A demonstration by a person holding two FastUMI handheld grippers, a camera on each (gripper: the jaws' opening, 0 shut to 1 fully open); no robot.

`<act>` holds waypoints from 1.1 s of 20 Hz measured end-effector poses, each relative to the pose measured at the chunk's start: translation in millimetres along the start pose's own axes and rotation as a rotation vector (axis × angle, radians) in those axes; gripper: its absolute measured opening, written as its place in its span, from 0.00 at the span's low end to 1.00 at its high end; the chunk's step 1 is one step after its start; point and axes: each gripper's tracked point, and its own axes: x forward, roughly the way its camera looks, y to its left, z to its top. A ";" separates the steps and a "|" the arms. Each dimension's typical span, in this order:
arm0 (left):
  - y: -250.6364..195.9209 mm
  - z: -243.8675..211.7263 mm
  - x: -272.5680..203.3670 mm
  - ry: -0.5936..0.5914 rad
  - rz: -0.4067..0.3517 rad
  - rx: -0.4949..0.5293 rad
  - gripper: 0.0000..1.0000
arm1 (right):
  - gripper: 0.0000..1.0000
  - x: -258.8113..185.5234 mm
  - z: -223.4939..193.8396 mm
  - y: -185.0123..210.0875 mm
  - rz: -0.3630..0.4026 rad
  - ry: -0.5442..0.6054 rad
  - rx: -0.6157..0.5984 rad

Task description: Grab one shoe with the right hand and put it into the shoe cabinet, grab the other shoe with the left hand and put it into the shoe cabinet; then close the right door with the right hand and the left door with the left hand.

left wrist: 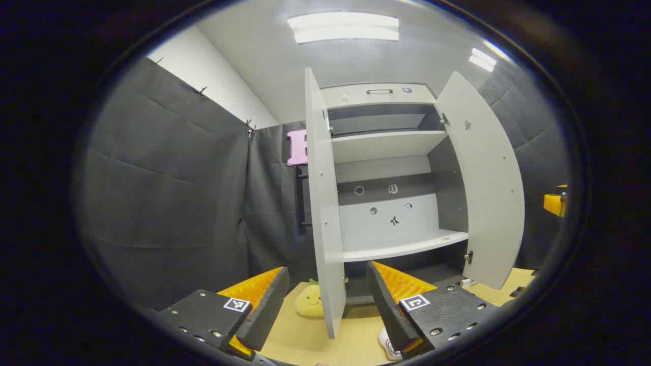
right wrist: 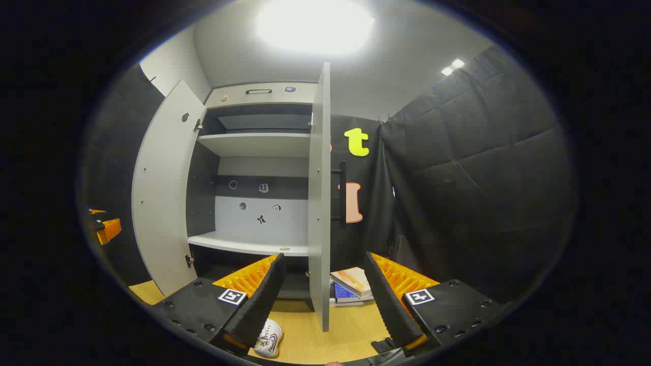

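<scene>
1. Left gripper view, starting at the left: dark padded cloth walls close in the booth, meeting a white wall and a grey ceiling with strip lights [left wrist: 343,27] above.
2. The left gripper [left wrist: 328,305] sits low with its jaws wide apart, nothing between them but a light wooden tabletop [left wrist: 300,340].
3. A yellow plush toy [left wrist: 309,300] lies on that surface between the jaws, just beyond the left finger.
4. The shoe cabinet [left wrist: 386,173] stands ahead, both doors swung open; the edge of its left door [left wrist: 323,203] comes down right between the jaws.
5. A white shoe [left wrist: 389,346] peeks out by the inner side of the right finger, on the tabletop outside the cabinet.
6. Right gripper view: the right gripper [right wrist: 325,305] is also spread wide and holds nothing.
7. Another white shoe [right wrist: 268,339] lies on the tabletop just beside its left finger.
8. The right door [right wrist: 319,203] hangs edge-on between these jaws.
9. A stack of books [right wrist: 352,285] rests beyond the right finger, against the cloth wall.
</scene>
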 end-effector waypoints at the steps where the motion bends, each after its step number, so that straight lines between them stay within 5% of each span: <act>1: -0.7 1.2 0.9 -0.001 0.000 0.000 0.91 | 0.97 2.1 0.3 2.0 0.005 -0.001 -0.002; 17: -0.1 -5.2 19.3 0.000 0.018 -0.018 0.91 | 0.97 18.2 -7.4 25.7 0.041 -0.004 -0.039; 22: 8.6 -6.4 20.0 -0.006 0.039 -0.015 0.91 | 0.97 31.0 -17.6 57.2 0.108 0.014 -0.044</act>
